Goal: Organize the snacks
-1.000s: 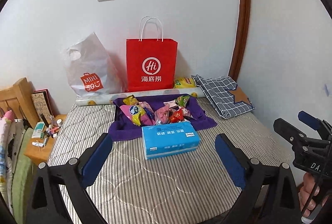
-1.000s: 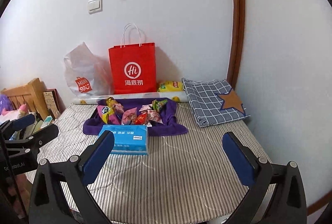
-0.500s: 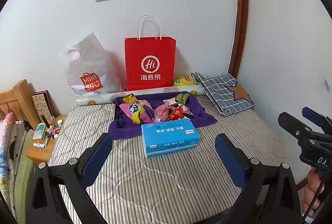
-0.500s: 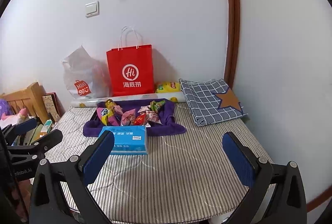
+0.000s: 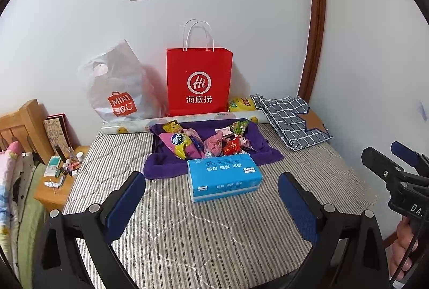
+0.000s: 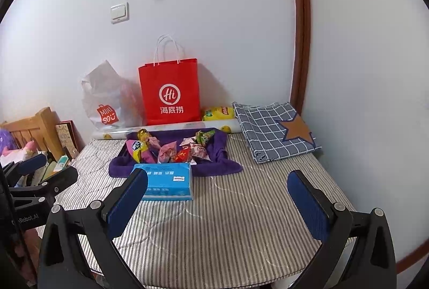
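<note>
Several bright snack packets point(image 5: 203, 141) lie piled on a purple towel point(image 5: 166, 168) at the far middle of a striped mattress point(image 5: 187, 235); they also show in the right wrist view point(image 6: 171, 148). A blue tissue pack point(image 5: 224, 176) lies just in front of the towel. A red paper bag point(image 5: 199, 82) stands upright against the wall behind. My left gripper point(image 5: 211, 206) is open and empty, well short of the tissue pack. My right gripper point(image 6: 217, 200) is open and empty, over the mattress's near right part.
A white plastic bag point(image 5: 118, 85) leans left of the red bag. A yellow packet point(image 5: 241, 104) and a folded checked cloth point(image 5: 292, 120) lie at the back right. A rolled tube point(image 5: 182, 120) lies along the wall. A cluttered wooden bedside table point(image 5: 61, 181) stands left.
Both grippers have drawn back and risen a little, so the mattress and the snacks look slightly farther off. Both stay open and empty.
</note>
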Demonstrator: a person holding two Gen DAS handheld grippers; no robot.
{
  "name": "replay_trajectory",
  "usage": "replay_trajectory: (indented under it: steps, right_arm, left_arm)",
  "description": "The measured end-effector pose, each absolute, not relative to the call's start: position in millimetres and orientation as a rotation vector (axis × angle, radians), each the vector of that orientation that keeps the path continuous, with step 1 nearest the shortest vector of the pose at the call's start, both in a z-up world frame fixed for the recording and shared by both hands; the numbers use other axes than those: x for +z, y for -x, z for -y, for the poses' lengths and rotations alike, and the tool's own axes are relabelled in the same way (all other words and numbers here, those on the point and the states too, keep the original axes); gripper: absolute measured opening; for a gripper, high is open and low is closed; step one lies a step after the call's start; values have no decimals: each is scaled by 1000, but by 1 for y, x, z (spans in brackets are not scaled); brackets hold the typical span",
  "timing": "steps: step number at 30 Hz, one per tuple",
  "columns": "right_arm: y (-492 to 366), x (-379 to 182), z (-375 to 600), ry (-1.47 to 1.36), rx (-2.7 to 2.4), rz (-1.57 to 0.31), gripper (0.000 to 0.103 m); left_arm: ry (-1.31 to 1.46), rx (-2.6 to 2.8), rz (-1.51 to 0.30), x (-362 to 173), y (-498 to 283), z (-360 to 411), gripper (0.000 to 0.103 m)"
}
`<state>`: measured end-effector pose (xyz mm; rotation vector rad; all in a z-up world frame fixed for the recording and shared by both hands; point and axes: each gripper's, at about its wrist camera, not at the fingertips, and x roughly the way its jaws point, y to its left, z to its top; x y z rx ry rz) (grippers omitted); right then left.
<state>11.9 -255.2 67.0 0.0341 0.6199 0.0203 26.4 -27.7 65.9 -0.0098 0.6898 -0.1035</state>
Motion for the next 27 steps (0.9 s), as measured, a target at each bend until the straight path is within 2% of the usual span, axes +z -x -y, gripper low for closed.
replay_trajectory:
  steps: [27]
  right_arm:
    - [-12, 69, 249, -28, 30, -619, 103]
  left_arm:
    - [11, -103, -689, 67, -26, 26, 100]
